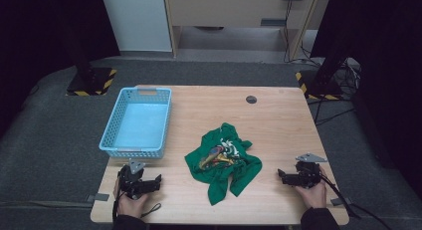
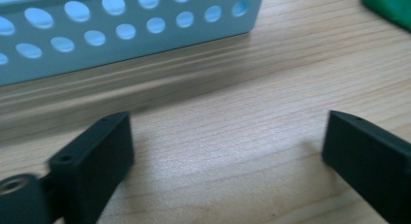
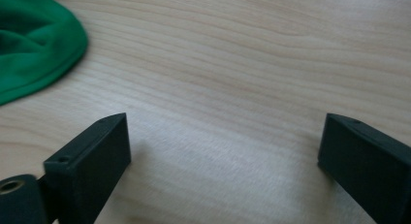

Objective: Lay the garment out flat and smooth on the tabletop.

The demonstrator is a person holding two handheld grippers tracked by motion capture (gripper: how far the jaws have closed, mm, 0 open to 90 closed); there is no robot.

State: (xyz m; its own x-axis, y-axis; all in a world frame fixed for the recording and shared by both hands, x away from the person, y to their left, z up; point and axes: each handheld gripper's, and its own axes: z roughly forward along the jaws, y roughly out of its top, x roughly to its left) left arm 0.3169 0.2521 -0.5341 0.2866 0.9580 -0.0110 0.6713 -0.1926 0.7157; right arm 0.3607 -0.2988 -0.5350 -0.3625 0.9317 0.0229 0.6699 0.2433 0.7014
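Your left gripper point(image 1: 155, 182) spread wide near the blue basket point(image 1: 113, 140), your right gripper point(image 1: 282, 176) likewise spread (nothing between), crumpled green shirt point(image 1: 224, 163) lying between them on the wooden table point(image 1: 278, 125).

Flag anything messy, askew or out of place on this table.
The green garment lies crumpled in a heap mid-table, printed side bunched up, not folded. The blue basket sits squarely and holds nothing. Nothing spilled or damaged.

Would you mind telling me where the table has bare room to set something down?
Bare wood runs along the far edge past the blue basket and down the right side of the green garment. The basket's floor is free too. The near edge is crowded by the left gripper and right gripper.
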